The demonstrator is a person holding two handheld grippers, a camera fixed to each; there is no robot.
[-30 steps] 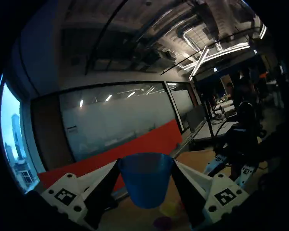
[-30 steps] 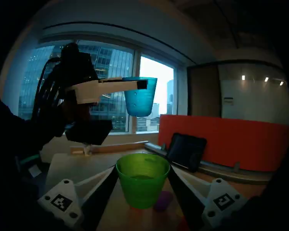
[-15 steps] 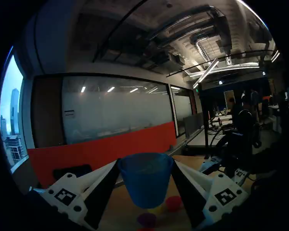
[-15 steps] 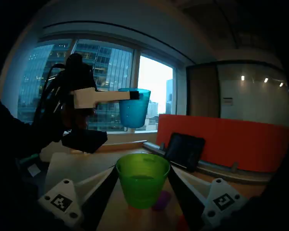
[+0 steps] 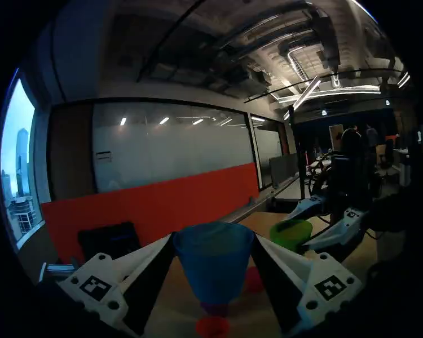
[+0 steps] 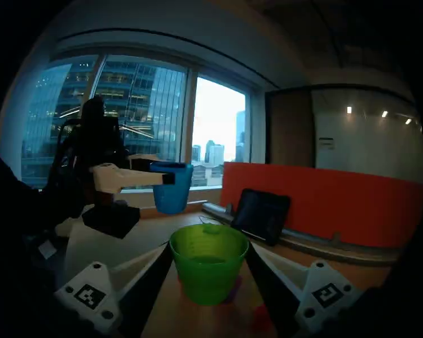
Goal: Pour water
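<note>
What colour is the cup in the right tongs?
The cup is translucent green, best seen in the right gripper view.

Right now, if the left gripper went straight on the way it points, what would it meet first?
Past the blue cup it holds, the left gripper would probably reach the red wall panel first; the green cup sits off to its right. Depth is unclear.
</note>
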